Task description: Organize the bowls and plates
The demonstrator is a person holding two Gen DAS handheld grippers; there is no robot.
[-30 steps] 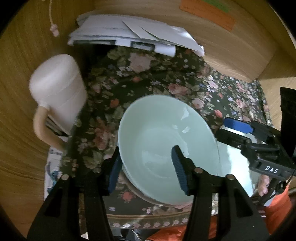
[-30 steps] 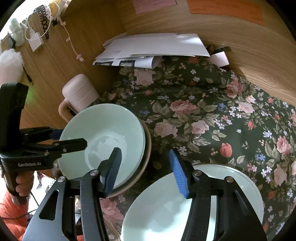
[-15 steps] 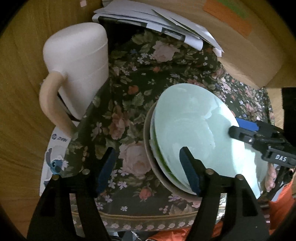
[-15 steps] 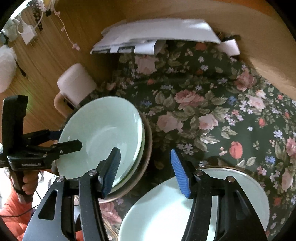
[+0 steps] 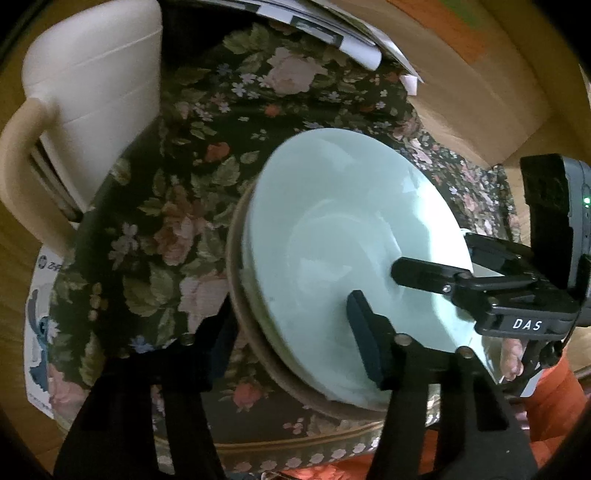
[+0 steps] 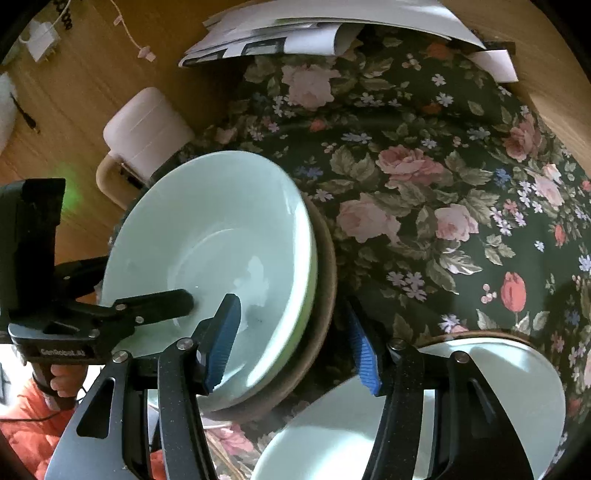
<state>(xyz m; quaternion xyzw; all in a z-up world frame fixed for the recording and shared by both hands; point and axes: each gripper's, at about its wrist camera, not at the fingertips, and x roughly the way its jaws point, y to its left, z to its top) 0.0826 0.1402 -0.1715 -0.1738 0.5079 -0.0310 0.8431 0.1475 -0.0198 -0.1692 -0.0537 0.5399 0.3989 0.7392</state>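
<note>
A pale green bowl [image 5: 332, 236] sits on top of a stack with a brown plate [image 5: 258, 354] beneath it, on a floral cloth; it also shows in the right wrist view [image 6: 221, 236]. My left gripper [image 5: 291, 332] is open, its jaws on either side of the stack's near rim, one finger over the bowl. My right gripper [image 6: 295, 339] is open, straddling the stack's right edge. A second pale green plate [image 6: 424, 406] on a brown plate lies under the right gripper.
A white lidded jug [image 5: 88, 81] with a beige handle stands left of the stack. Papers [image 6: 314, 33] lie at the back against a wooden wall. The floral cloth [image 6: 443, 166] covers the table.
The left gripper has let go of the bowl, now resting on the stack, and moved in close around its near rim. The right gripper has shifted left toward the stack.
</note>
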